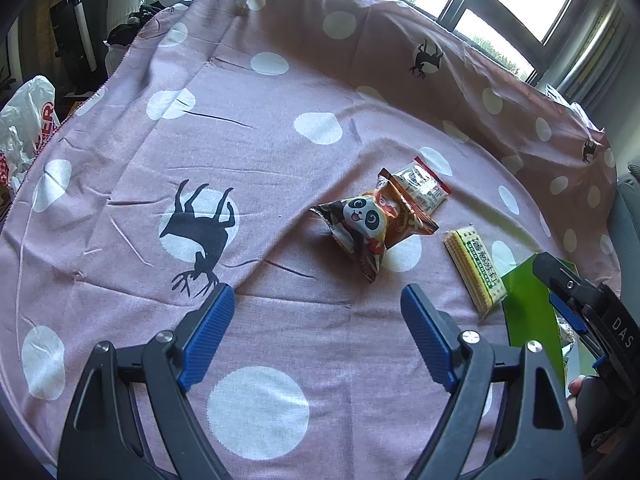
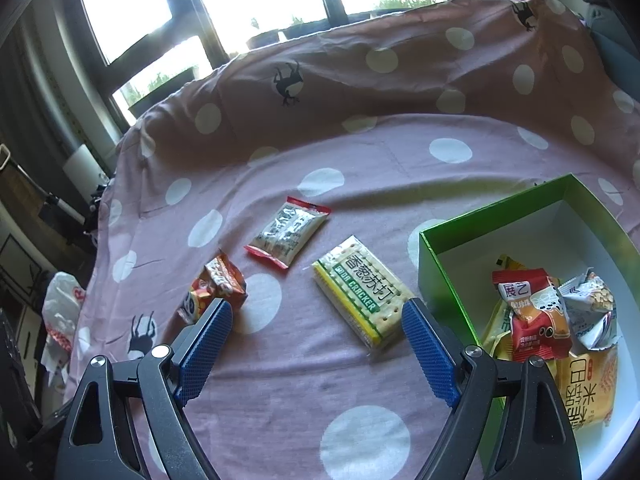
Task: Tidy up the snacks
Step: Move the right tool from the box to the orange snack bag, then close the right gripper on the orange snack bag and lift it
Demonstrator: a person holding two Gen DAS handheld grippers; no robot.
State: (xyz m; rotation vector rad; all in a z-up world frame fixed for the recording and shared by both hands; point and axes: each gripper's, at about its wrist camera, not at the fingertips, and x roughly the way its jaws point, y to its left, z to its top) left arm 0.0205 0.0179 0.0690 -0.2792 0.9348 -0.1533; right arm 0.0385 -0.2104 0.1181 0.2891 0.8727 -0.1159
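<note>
Three snacks lie on the pink spotted cloth (image 1: pixel 280 160): an orange panda packet (image 1: pixel 368 224) (image 2: pixel 216 286), a silver packet with red ends (image 1: pixel 422 186) (image 2: pixel 286 232), and a green-and-yellow cracker pack (image 1: pixel 476 266) (image 2: pixel 362 290). A green box (image 2: pixel 440 272) (image 1: pixel 528 304) at the right holds several packets (image 2: pixel 536 320). My left gripper (image 1: pixel 318 300) is open and empty, just short of the panda packet. My right gripper (image 2: pixel 318 312) is open and empty, close over the near end of the cracker pack; it shows in the left wrist view (image 1: pixel 560 284) beside the box.
The cloth rises in a fold (image 2: pixel 400 80) along the far side, under windows (image 2: pixel 240 0). A white plastic bag (image 1: pixel 28 120) (image 2: pixel 62 312) hangs past the cloth's left edge, with dark furniture (image 1: pixel 76 40) beyond.
</note>
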